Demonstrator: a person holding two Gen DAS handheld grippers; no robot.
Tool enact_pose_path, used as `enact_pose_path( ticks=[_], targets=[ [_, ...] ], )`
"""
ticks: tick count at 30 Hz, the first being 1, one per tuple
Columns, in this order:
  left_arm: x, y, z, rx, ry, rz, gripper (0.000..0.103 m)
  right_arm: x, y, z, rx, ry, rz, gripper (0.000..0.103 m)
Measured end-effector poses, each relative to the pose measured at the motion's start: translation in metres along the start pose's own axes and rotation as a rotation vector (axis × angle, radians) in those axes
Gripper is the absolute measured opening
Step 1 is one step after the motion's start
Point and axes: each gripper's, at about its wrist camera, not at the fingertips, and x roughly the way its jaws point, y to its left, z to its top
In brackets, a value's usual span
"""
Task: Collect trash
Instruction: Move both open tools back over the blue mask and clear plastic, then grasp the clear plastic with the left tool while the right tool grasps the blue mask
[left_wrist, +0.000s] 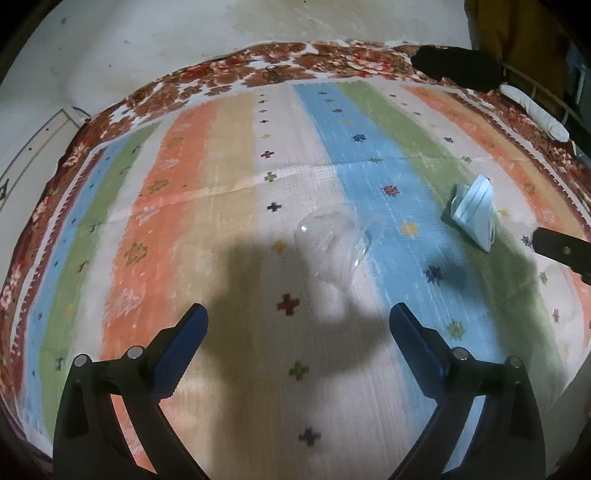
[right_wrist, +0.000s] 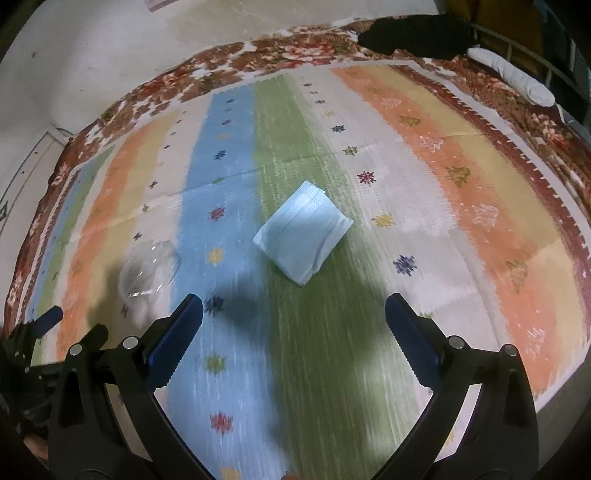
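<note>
A folded light-blue face mask (right_wrist: 303, 236) lies on the green stripe of the striped mat (right_wrist: 424, 177); it also shows in the left wrist view (left_wrist: 474, 211) at the right. A clear plastic cup (left_wrist: 334, 240) lies on its side on the mat, ahead of my left gripper (left_wrist: 298, 325), which is open and empty. In the right wrist view the cup (right_wrist: 149, 267) lies at the left. My right gripper (right_wrist: 293, 314) is open and empty, just short of the mask. A right fingertip (left_wrist: 561, 251) shows at the left view's right edge.
The mat (left_wrist: 229, 192) lies on a red floral bedspread (left_wrist: 295, 62) next to a pale wall. A black cloth (right_wrist: 417, 35) and a white bolster (right_wrist: 513, 79) lie at the far right edge by a metal rail.
</note>
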Motion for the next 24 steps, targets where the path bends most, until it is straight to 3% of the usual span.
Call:
enact_pose_path(
  ticks=[10, 13, 16, 19, 22, 23, 24],
  targets=[
    [0.034, -0.013, 0.022, 0.027, 0.022, 0.071, 0.093, 0.053, 0.004, 0.035, 0.042, 0.011, -0.019, 0.094],
    [0.043, -0.011, 0.027, 0.015, 0.031, 0.05, 0.09, 0.07, 0.008, 0.042, 0.027, 0.01, -0.029, 0.092],
    [0.054, -0.017, 0.029, 0.048, 0.034, 0.068, 0.087, 0.086, 0.009, 0.046, 0.02, 0.036, -0.076, 0.085],
    [0.058, -0.022, 0.036, 0.047, 0.012, 0.06, 0.077, 0.099, 0.006, 0.048, 0.037, 0.069, -0.076, 0.066],
    [0.059, -0.023, 0.04, 0.023, 0.014, 0.069, 0.047, 0.106, 0.005, 0.048, 0.035, 0.086, -0.081, 0.05],
    [0.059, -0.022, 0.041, 0.021, 0.016, 0.068, 0.022, 0.108, 0.006, 0.048, 0.024, 0.095, -0.086, 0.037],
    [0.058, -0.022, 0.041, 0.017, 0.014, 0.072, 0.005, 0.109, 0.006, 0.047, 0.013, 0.109, -0.101, 0.024]
  ],
)
